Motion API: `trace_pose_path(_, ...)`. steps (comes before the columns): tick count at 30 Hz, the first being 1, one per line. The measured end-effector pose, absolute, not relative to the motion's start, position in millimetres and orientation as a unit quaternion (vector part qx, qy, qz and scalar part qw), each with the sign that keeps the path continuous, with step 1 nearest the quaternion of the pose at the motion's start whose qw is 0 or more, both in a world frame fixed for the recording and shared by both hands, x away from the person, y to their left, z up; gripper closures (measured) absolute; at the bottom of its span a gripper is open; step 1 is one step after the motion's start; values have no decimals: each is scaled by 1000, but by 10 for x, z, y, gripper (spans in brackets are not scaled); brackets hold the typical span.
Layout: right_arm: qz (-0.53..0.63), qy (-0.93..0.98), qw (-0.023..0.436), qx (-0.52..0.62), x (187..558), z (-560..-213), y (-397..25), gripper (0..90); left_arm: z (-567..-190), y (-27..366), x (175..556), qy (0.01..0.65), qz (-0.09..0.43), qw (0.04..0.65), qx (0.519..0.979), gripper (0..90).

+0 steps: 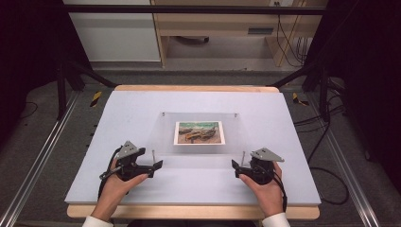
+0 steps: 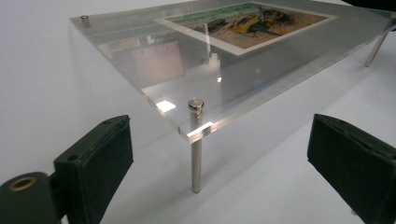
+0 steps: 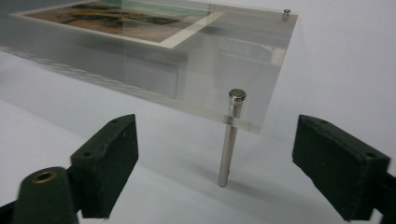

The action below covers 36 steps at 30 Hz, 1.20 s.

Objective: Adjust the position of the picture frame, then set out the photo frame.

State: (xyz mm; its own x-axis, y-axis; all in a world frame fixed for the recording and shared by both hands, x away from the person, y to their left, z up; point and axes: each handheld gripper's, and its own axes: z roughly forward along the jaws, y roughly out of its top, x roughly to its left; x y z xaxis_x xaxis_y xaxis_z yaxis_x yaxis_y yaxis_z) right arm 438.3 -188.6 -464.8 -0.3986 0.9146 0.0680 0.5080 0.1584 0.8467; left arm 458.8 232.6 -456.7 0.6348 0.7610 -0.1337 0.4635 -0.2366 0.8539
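Acrylic frame (image 1: 201, 135) between both hands' wide-open left gripper (image 1: 158, 165) and right gripper (image 1: 235, 166).

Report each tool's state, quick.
Left tool: open, holding nothing, jaws either side of the acrylic frame's near-corner post.
Right tool: open, empty, facing its corner post.

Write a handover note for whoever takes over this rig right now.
Left tool: open, holding nothing, aimed at the near-left metal post of the clear acrylic frame.
Right tool: open, holding nothing, aimed at the near-right post.
The frame stands on its corner posts mid-table, with the printed picture inside it.
Done: both tools lined up at the near corners.
Left: nothing gripped yet; probably close on the posts or frame corners.
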Motion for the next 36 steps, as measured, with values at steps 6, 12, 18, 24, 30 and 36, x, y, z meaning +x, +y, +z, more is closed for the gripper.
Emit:
trace_pose_path(6,440,724,244,472,4299,-4556,-1965,72,-4437,2399,4517,397,163,513,743,50)
trace_pose_path(12,453,706,277,469,4293,-4384,-1999,121,-4316,2480,4501,402,176,513,738,61)
trace_pose_path(18,440,727,234,473,4513,-4242,-2043,230,-4224,2488,4713,417,157,505,739,190)
trace_pose_path(24,429,749,194,466,4788,-4190,-2045,234,-4268,2400,4933,418,141,479,759,174)
trace_pose_path(30,421,764,171,459,4975,-4180,-1999,178,-4366,2362,4967,419,132,475,763,167)
trace_pose_path(36,412,770,152,462,5035,-4274,-1954,164,-4408,2329,5004,427,126,469,763,168)
